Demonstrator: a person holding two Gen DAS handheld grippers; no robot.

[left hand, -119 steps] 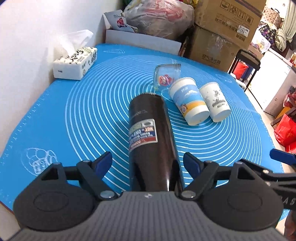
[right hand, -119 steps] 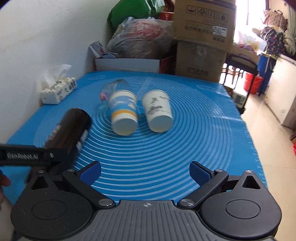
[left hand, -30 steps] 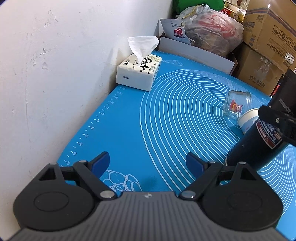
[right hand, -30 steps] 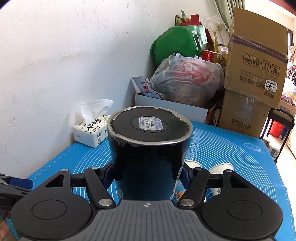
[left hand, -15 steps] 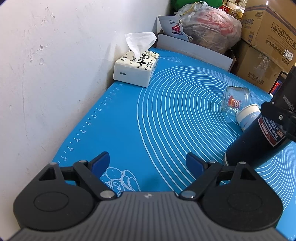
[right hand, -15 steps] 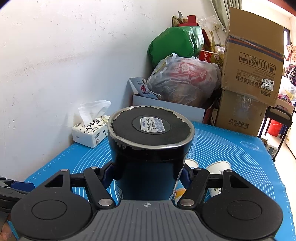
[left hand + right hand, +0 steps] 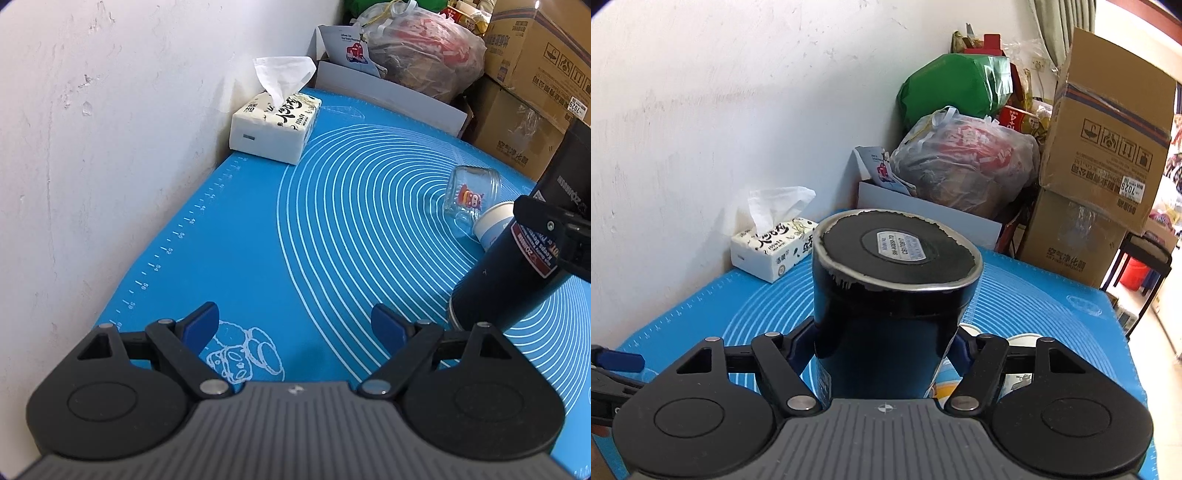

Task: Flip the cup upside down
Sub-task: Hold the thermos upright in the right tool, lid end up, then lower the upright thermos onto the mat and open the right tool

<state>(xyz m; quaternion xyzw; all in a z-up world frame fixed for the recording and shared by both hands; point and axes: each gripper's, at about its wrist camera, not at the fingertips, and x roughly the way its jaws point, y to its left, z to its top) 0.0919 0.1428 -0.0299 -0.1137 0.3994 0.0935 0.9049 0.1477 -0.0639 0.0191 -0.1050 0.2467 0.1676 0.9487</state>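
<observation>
A tall black tumbler (image 7: 886,314) stands upside down on the blue mat (image 7: 1034,317), its labelled base facing up. My right gripper (image 7: 884,349) is shut on the tumbler's sides. In the left wrist view the tumbler (image 7: 517,273) leans at the right with the right gripper's finger across it, mouth end at the mat. My left gripper (image 7: 295,326) is open and empty over the mat's left front part, well left of the tumbler.
A glass jar (image 7: 471,199) and a blue-and-white paper cup (image 7: 495,225) lie on their sides behind the tumbler. A tissue box (image 7: 275,125) sits by the white wall. Cardboard boxes (image 7: 1100,177) and bags (image 7: 964,173) stand behind the mat.
The tumbler, lying on the mat in my left gripper four seconds ago, is now in my right gripper, base up. In the last second it tilted slightly; my left gripper drew back a little.
</observation>
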